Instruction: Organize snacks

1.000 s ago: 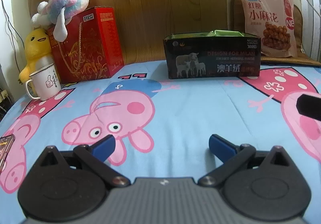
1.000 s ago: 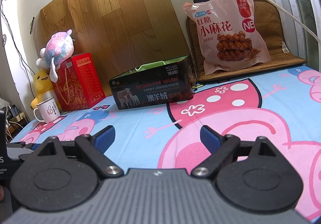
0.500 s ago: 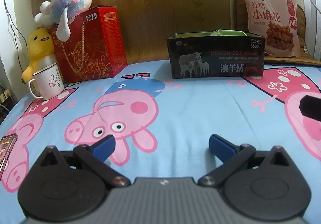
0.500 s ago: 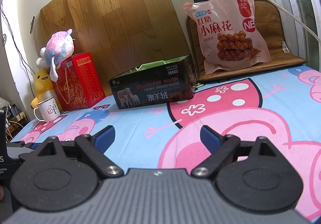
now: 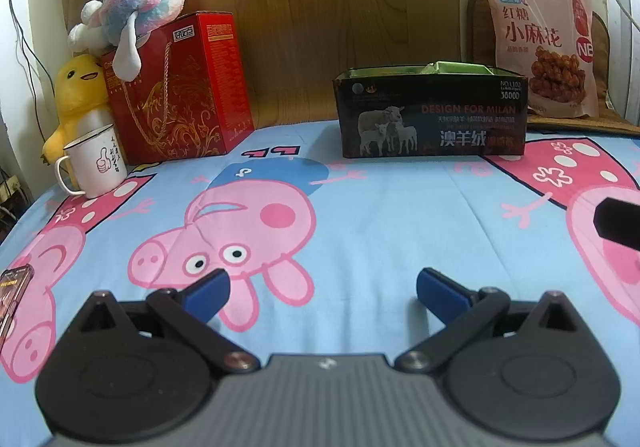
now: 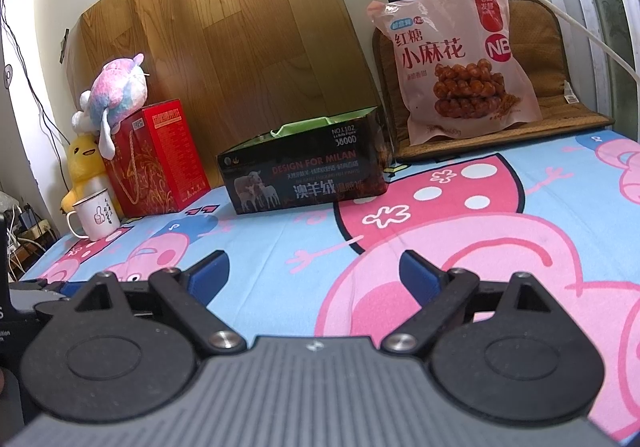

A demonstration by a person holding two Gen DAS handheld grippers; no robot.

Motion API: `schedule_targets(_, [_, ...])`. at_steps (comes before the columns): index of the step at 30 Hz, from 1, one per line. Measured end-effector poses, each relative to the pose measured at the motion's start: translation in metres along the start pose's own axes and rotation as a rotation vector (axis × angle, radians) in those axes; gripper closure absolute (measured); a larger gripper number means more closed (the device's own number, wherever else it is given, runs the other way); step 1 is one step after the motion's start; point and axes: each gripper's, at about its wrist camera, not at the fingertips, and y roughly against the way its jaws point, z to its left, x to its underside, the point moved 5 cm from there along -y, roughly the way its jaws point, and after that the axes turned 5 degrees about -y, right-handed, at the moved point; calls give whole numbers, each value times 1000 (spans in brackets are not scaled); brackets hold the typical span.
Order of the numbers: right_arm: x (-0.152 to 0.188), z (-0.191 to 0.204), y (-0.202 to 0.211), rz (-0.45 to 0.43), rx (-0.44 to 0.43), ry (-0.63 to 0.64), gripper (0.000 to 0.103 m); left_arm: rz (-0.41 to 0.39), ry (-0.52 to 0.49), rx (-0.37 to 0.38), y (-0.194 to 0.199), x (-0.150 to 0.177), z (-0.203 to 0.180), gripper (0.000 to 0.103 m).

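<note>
The dark box [image 5: 432, 113] sits near the far edge of the bed [image 5: 380, 215], open top up, long side running left to right and its printed front facing the cameras; from the right wrist view it looks turned a bit, with its right end further back. Something green pokes out of the top, can't tell what exactly. The snack bag [image 6: 460, 59] stands upright with its printed front facing the cameras, leaning back against a brown cushion [image 6: 560, 47] to the right of the box and a little behind it, not touching it as far as I can see. The left gripper [image 5: 322, 287] hovers low over the cartoon pig sheet, jaws wide apart, holding nothing. Same for the right gripper [image 6: 314, 273], jaws spread and empty. Off to the left there's a red gift box [image 5: 180, 87] with a plush toy [image 5: 136, 11] on top, plus a yellow duck [image 5: 78, 95] and a white mug [image 5: 94, 161]. Compared to a second ago, the left view has crept a bit closer to the box and shifted, so everything sits slightly more to the right in frame; the right one basically hasn't budged.
</note>
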Motion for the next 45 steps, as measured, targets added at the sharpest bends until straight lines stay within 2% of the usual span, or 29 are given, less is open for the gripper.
schedule_targets(45, [0, 0, 1, -2, -4, -1, 9, 21, -12, -28, -4, 1, 1, 0])
